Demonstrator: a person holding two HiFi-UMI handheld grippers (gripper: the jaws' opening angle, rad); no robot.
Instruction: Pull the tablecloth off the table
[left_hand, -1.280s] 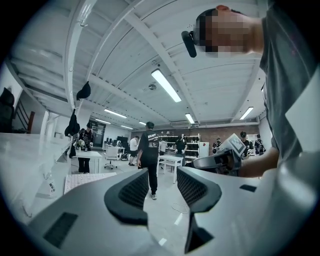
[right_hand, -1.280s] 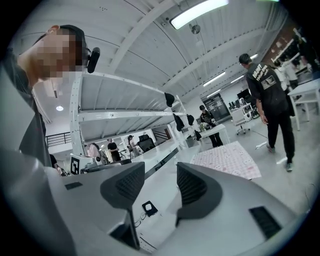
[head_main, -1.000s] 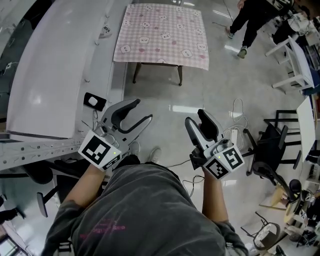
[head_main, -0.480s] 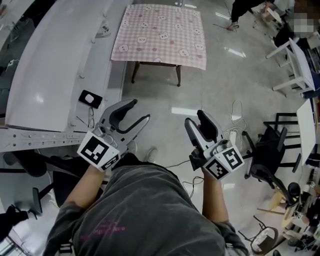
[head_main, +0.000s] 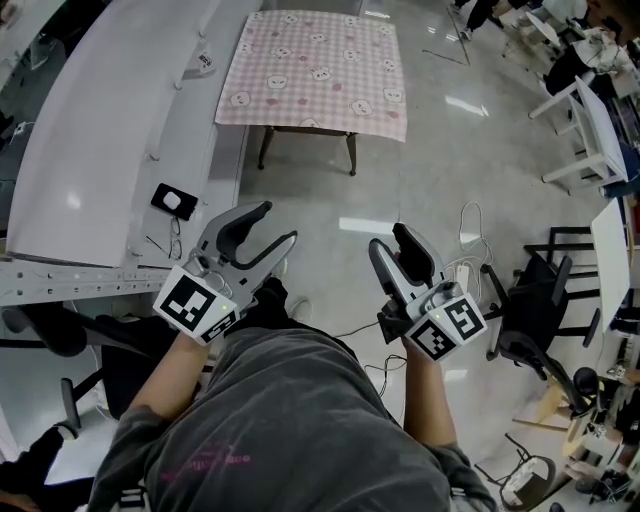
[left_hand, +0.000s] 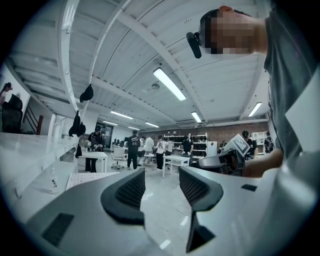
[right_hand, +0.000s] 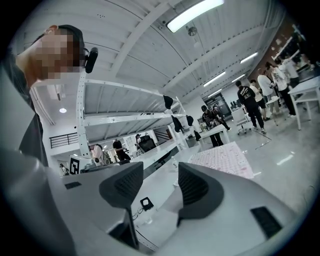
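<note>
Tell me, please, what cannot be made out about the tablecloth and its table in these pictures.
Head view: the tablecloth hides the top and far legs of the table; only two near legs show.
Left gripper view: the body of the left gripper hides the cloth's lower part.
Every view: how the cloth is fixed, if at all, is too small to tell.

The tablecloth (head_main: 315, 65) is matt checked cloth. The floor (head_main: 450, 170) is glossy and smooth. The left hand-held gripper (head_main: 277, 222) and right hand-held gripper (head_main: 389, 237) are matt grey plastic with ribbed pads.
</note>
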